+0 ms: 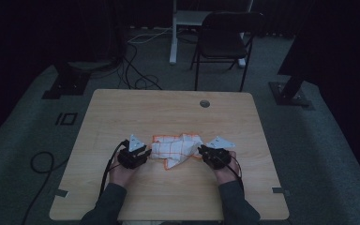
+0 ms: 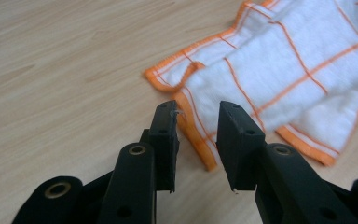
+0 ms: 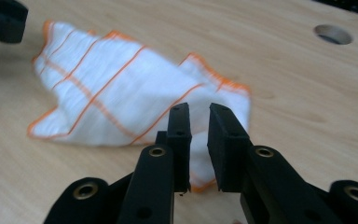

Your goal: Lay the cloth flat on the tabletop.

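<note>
We see a white cloth (image 1: 177,149) with orange grid lines and orange hem, crumpled in a loose heap on the wooden table (image 1: 122,112), sitting between the two grippers.

Left gripper (image 2: 196,125) – jaws parted, a clear gap between the pads. The cloth's orange hem runs through that gap just past the tips; the left pad's tip sits right at the hem edge, and we cannot tell if it touches. No squeeze on the fabric, so it is released. The bulk of the cloth lies ahead of the jaws and off to their right, folded over itself.

Right gripper (image 3: 199,122) – jaws closer together, a narrow slit between them. The cloth's near corner lies under and behind the tips, with some fabric visible through the slit. We cannot tell if the pads pinch it. The rest of the cloth spreads ahead and to the left of these jaws.

From the high view both hands hold the grippers low at the cloth's opposite ends, tips at its edges. A round hole (image 3: 333,34) in the table sits well ahead and to the right of the right jaws.
</note>
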Demonstrator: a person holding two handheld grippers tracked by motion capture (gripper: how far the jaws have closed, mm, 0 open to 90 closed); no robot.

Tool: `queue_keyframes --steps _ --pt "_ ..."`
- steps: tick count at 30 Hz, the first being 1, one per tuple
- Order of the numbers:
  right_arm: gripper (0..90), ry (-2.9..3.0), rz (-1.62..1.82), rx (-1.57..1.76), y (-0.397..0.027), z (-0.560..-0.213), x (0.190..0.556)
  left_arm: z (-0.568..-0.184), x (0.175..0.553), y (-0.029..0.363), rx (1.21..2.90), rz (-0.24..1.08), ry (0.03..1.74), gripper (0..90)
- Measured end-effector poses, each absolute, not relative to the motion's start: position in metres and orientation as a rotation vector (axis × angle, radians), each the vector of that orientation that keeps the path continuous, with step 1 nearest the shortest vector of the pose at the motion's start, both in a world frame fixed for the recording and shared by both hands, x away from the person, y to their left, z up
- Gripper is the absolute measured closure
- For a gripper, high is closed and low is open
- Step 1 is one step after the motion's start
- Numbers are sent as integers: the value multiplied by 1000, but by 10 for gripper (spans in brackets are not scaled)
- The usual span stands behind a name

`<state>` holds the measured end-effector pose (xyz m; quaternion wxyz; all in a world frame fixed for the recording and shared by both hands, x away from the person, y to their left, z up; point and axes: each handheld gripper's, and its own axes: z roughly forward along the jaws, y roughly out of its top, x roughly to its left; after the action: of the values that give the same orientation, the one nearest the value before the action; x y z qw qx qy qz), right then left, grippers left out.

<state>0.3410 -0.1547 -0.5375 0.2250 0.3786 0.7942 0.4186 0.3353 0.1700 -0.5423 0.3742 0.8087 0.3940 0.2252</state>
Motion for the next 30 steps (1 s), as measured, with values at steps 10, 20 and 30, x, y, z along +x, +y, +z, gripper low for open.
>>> queue_keyframes --steps 10,20,30 --pt "777 2239 1110 1037 -140 -557 346 -558 324 166 2110 540 985 623" --pt "707 2261 1014 1078 -135 -568 358 -567 338 153 2151 529 1008 558" --pt "696 2294 983 1075 -136 -576 358 -570 341 143 2177 576 1002 755"
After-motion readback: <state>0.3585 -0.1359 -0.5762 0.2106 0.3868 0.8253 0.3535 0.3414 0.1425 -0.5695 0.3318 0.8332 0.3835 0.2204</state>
